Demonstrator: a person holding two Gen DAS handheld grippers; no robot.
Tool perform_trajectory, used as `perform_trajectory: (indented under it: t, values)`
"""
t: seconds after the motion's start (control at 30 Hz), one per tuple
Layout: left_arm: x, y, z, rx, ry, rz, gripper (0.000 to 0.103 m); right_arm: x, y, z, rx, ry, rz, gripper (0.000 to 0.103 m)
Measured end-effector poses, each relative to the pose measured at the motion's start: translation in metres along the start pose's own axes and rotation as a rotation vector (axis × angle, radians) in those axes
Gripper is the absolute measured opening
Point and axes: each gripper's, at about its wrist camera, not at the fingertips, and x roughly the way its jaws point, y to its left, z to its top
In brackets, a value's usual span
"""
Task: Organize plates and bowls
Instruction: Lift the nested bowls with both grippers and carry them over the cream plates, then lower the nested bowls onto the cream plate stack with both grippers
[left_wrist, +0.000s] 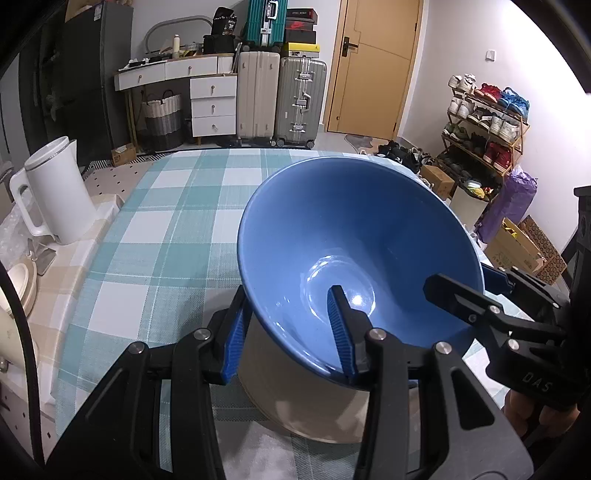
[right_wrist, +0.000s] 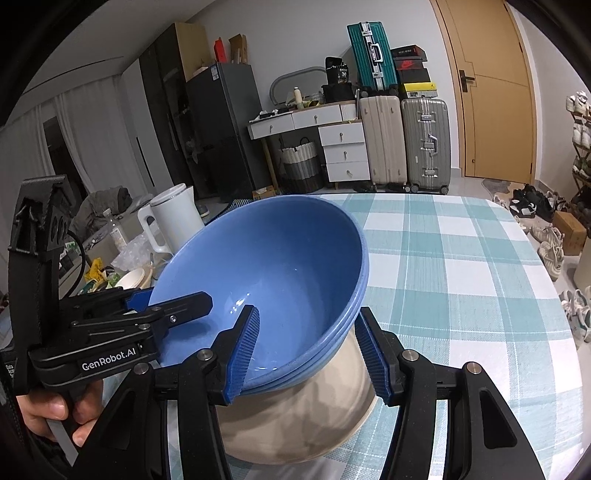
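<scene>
Blue bowls (right_wrist: 280, 266), three nested, atop one cream bowl (right_wrist: 295, 417).

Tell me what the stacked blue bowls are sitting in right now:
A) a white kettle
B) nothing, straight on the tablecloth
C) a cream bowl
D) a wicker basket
C: the right wrist view shows the blue bowls nested in a larger cream bowl, whose pale wall shows under their rims, with both grippers straddling the stack's rim on the checked tablecloth.

Bare tablecloth (left_wrist: 166, 206) ahead (kettle (left_wrist: 55, 192) leftward)
</scene>
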Motion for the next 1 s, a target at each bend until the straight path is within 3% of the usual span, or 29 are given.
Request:
perform_trajectory:
  t: [0.23,0.9,1.0]
  values:
    - [0.023,0.012,-0.005,-0.014,0.032,-0.018,0.039,0.010,0.001,-0.004,-0.004,0.026,-0.010,0.056]
    - [0.041,0.028,-0.003,-0.031,0.000,-0.058,0.043,0.011,-0.003,-0.004,-0.010,0.017,-0.035,0.057]
    - [0.040,0.028,-0.005,-0.030,0.001,-0.059,0.048,0.011,-0.004,-0.004,-0.008,0.014,-0.044,0.065]
